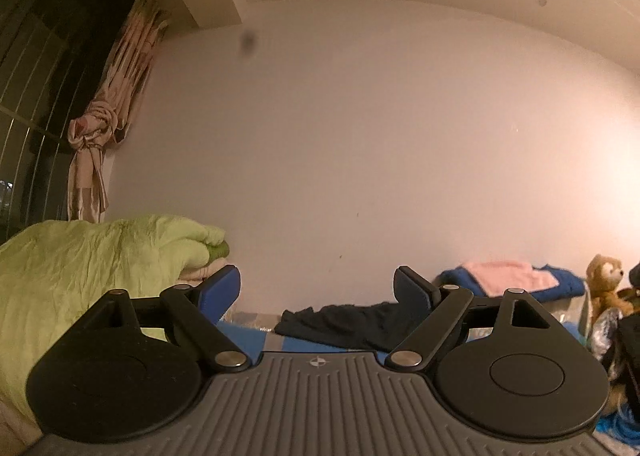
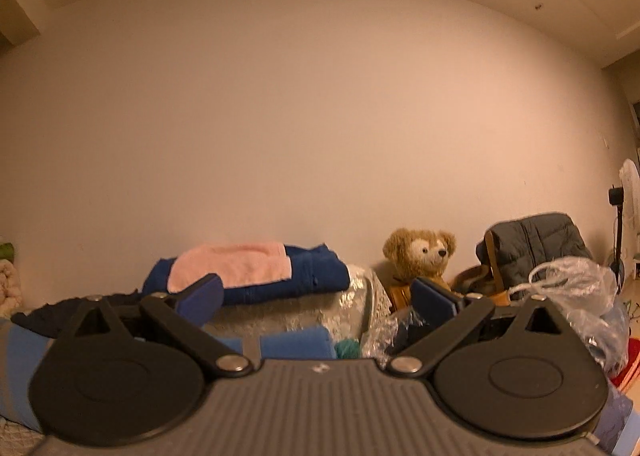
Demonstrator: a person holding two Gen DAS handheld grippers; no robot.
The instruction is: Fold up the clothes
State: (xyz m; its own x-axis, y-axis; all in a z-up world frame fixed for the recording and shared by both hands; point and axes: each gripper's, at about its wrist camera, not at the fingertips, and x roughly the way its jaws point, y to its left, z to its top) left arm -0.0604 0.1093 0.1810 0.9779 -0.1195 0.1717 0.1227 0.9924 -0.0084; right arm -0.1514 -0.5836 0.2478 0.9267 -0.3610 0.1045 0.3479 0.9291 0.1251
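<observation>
A dark garment [image 1: 340, 322] lay crumpled and low on the blue bed surface [image 1: 248, 332], spread lengthwise against the foot of the wall, with uneven ridges and no squared edges; in the left wrist view it sat ahead of and between the fingers of the left tool [image 1: 318, 288], which stood spread apart with nothing between them. That placement was consistent with a piece laid within reach for working, though the scene could equally fit a garment waiting to be folded or one set down between folds. Further right, a blue folded garment [image 2: 304, 272] carried a pink folded cloth [image 2: 236, 264] on top, both flat and neatly stacked near the wall, probably so that finished pieces stayed clear of the working area. The right tool [image 2: 316, 296] was likewise released, fingers apart and empty, aimed toward that stack. Beyond it sat a teddy bear [image 2: 420, 252], and a green quilt [image 1: 88, 256] was heaped at the far left.
</observation>
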